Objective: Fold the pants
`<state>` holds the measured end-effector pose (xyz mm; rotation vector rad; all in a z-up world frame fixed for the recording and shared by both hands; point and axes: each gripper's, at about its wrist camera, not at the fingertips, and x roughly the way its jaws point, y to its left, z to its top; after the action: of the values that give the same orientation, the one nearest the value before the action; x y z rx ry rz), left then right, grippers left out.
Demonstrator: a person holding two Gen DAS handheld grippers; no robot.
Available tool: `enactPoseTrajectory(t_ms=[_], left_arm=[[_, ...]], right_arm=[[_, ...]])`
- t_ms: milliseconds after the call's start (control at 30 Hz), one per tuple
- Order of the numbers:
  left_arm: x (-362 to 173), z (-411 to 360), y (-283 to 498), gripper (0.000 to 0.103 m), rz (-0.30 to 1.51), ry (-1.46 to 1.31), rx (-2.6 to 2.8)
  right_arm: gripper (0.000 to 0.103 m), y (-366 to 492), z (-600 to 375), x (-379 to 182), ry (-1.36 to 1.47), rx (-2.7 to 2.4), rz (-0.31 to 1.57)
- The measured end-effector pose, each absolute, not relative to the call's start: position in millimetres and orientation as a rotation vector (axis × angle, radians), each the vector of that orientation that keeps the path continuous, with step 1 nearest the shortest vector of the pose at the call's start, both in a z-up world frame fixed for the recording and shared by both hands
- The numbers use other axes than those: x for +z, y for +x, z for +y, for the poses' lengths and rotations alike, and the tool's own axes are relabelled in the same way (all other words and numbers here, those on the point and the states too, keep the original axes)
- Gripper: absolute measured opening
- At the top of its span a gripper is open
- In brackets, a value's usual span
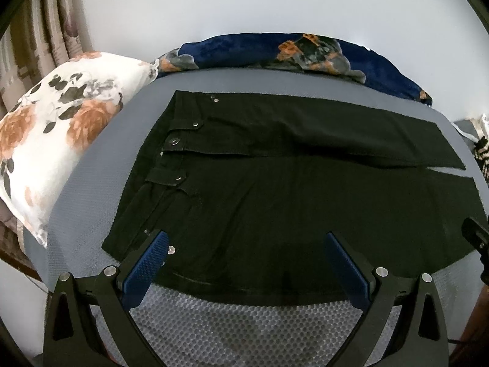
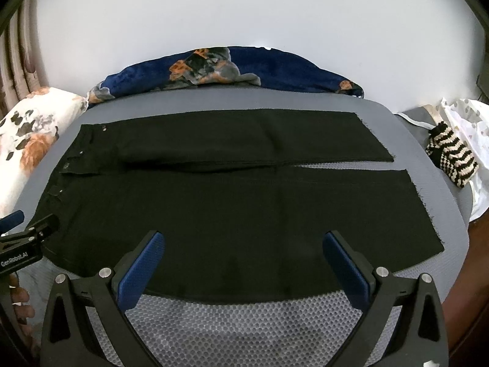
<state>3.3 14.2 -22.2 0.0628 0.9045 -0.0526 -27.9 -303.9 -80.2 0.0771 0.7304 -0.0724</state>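
Since the black pants lie flat and spread out, with both legs side by side and no fold in them, the folding looks like it has not started yet. Every fold is still left to do. The pants sit in the middle of a grey mat with little bumps on it. Their waist, with its shiny buttons, points to 9 o'clock, and the leg ends point to 3 o'clock.

The left hand-held gripper hangs over the near edge of the pants, close to the waist, at 6 o'clock. Its blue fingers are wide apart and hold nothing. The right hand-held gripper hangs over the near edge too, more toward the legs. Its fingers are also wide apart and hold nothing.

Around the mat it looks like a bed. A white pillow with orange flowers lies at 9 o'clock. A dark blue blanket with flowers lies at 12 o'clock. A small striped knitted thing sits at 3 o'clock, next to a white bag. Behind it all is a plain white wall, and a curtain hangs at 10 o'clock.
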Motion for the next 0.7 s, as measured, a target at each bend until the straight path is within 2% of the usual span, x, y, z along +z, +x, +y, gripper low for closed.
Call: enactPoseTrajectory(t_ms=[700], left_arm=[[-34.1, 18.3, 7.2, 0.101, 0.955, 0.077, -0.028]], right_arm=[[0.103, -18.4, -291.0, -87.8, 0.067, -0.066, 0.768]])
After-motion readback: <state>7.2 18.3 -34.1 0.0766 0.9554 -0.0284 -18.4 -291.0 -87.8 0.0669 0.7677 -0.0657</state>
